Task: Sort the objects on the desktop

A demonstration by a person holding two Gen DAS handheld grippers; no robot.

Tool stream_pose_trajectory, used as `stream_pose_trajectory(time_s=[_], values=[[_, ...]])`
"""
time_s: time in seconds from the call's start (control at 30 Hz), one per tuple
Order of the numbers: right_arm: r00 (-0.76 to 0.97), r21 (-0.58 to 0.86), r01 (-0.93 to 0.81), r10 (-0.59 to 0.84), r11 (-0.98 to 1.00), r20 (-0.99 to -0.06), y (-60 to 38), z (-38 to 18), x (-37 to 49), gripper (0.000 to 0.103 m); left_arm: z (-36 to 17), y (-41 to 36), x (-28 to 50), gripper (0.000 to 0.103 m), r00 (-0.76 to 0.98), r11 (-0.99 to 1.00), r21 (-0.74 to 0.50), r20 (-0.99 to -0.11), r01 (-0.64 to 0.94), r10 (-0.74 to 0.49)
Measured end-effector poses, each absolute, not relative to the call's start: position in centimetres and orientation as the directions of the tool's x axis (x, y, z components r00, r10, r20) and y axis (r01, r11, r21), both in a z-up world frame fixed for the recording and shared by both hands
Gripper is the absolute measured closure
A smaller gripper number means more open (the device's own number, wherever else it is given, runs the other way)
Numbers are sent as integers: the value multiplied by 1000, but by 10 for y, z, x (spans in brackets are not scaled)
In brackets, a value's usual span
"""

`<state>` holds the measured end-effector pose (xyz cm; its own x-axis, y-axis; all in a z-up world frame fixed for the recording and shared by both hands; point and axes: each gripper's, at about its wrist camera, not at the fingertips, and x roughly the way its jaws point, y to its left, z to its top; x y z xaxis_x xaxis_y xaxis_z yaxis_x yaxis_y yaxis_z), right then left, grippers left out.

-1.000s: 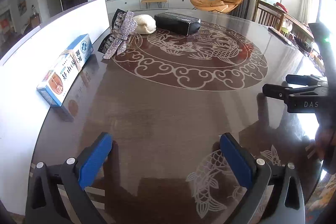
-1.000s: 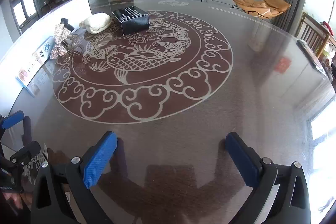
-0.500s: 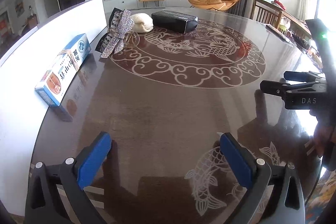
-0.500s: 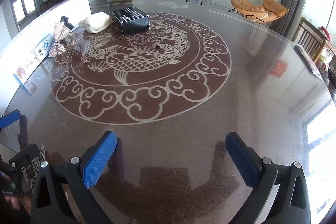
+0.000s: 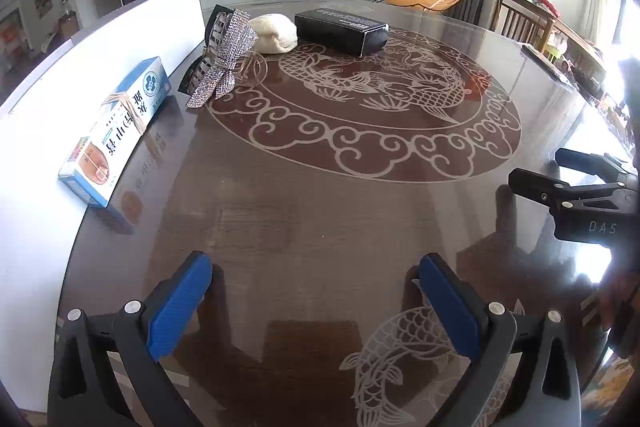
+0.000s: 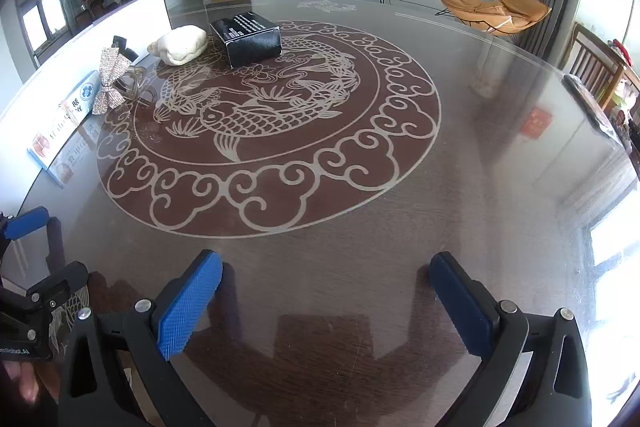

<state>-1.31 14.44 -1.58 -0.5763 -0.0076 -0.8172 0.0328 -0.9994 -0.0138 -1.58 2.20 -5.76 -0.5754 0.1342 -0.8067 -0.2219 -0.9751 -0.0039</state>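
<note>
On the round dark table [image 5: 320, 211] lie, at the far left, a blue-and-white medicine box [image 5: 116, 129] against a white board, a rhinestone bow hair clip [image 5: 224, 57], a cream cloth bundle [image 5: 274, 33] and a black box [image 5: 342, 31]. The same things show in the right wrist view: medicine box [image 6: 64, 119], bow clip [image 6: 109, 79], cream bundle [image 6: 180, 45], black box [image 6: 248, 37]. My left gripper [image 5: 316, 295] is open and empty above the table's near edge. My right gripper [image 6: 326, 291] is open and empty too, to its right.
A white board [image 5: 100, 55] stands along the table's left edge. A small black stand [image 5: 212, 27] sits behind the bow clip. Wooden chairs [image 6: 596, 67] stand at the right. The table carries a fish and cloud pattern [image 6: 272, 115] in its middle.
Both grippers have shifted slightly; the views have tilted a little. Nothing was taken hold of and no object on the table moved.
</note>
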Motion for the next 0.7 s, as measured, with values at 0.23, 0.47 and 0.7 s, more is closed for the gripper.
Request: stream_pose_trajectory(time_s=[0.23, 0.47, 0.7], values=[[-576, -14, 33, -8, -999, -817, 145, -16, -13, 0, -58, 17, -3, 0, -610, -977, -4, -780, -214, 136], [-576, -13, 33, -8, -999, -817, 145, -16, -13, 0, -59, 16, 0, 0, -621, -974, -5, -769, -228, 150], [-576, -13, 33, -8, -999, -817, 145, -16, -13, 0, -59, 15, 4, 0, -627, -973, -1, -764, -232, 151]])
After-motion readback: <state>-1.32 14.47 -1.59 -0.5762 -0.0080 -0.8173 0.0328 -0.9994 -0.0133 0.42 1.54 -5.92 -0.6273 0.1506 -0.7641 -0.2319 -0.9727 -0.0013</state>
